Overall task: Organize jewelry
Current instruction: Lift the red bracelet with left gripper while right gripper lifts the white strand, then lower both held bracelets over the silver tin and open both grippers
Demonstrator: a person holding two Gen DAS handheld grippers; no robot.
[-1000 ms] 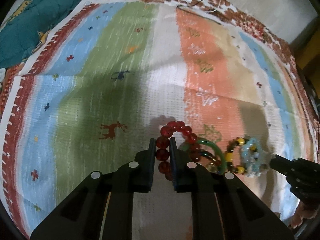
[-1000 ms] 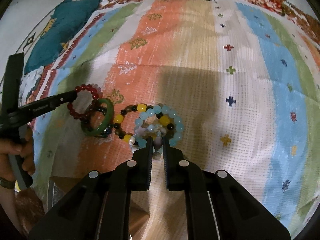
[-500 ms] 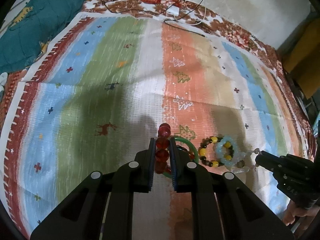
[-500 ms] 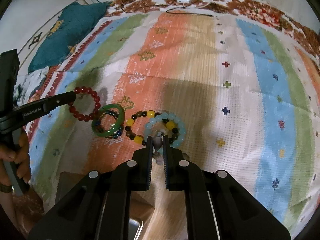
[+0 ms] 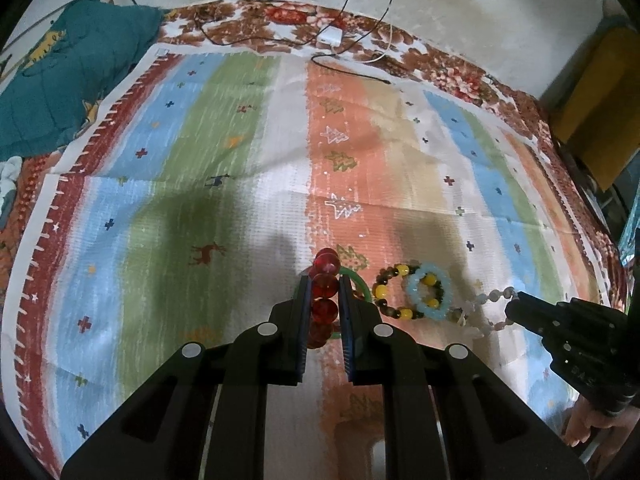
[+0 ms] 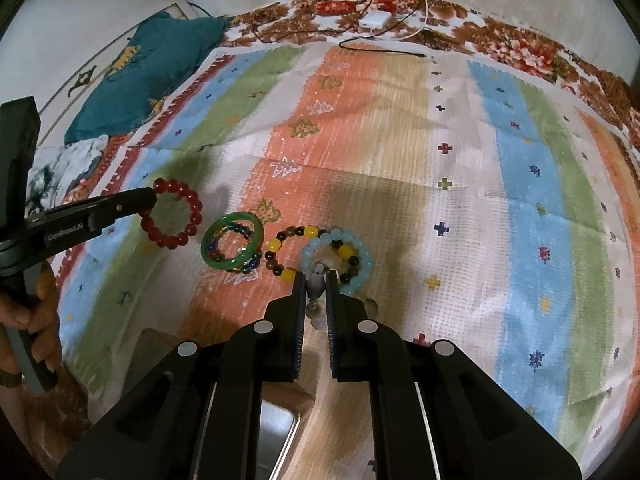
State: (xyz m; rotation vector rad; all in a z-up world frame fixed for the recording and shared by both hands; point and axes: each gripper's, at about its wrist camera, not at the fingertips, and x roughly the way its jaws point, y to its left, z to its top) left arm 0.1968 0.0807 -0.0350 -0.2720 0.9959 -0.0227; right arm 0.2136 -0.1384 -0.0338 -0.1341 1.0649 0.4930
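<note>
Left wrist view: my left gripper (image 5: 324, 300) pinches the red bead bracelet (image 5: 323, 288), lifted just left of the green bangle (image 5: 357, 280), likely to separate it.

Right wrist view: my right gripper (image 6: 315, 286) pinches a pale bead strand (image 6: 316, 280), right of that bangle (image 6: 232, 249), for the same reason.

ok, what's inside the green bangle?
A dark multicolored bead bracelet lies inside the green bangle, partly under its rim. That covered part and its clasp can't be seen.
</note>
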